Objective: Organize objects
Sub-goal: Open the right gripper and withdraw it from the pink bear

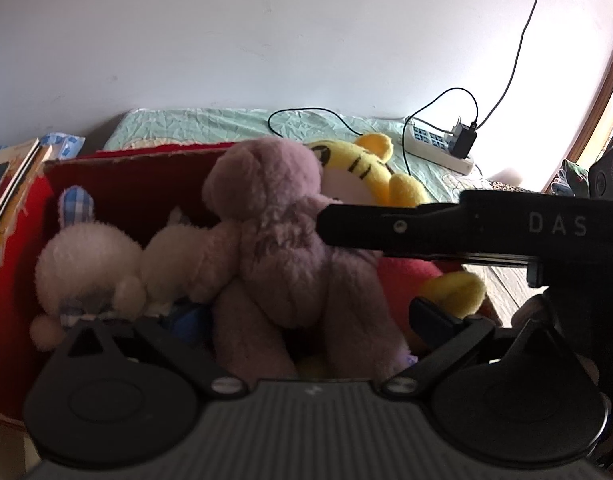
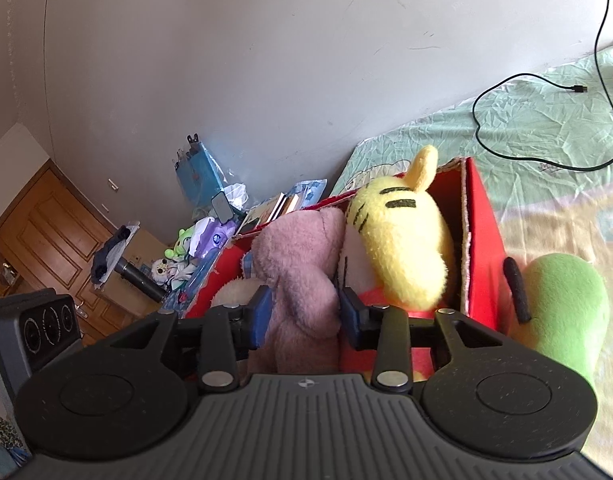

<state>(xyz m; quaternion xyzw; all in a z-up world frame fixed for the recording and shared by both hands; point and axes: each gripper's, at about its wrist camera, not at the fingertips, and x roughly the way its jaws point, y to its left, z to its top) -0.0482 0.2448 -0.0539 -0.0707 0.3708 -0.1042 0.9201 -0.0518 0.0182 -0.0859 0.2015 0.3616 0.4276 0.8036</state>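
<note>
A red cardboard box (image 1: 118, 184) sits on the bed and holds a white plush rabbit (image 1: 90, 272), a mauve teddy bear (image 1: 282, 248) and a yellow tiger plush (image 1: 370, 168). My right gripper (image 2: 306, 316) is shut on the mauve bear (image 2: 302, 272), its blue pads pressing the bear's body above the box (image 2: 482, 248); its arm also crosses the left wrist view (image 1: 466, 232). The tiger (image 2: 406, 240) leans beside the bear. My left gripper (image 1: 266, 328) is open, its fingers spread low around the bear's legs without clamping them.
A green plush (image 2: 562, 304) lies on the bed right of the box. A power strip (image 1: 438, 144) with black cables lies on the green sheet near the wall. Books (image 1: 10, 176) and clutter sit left of the bed. A wooden door (image 2: 46, 240) stands far left.
</note>
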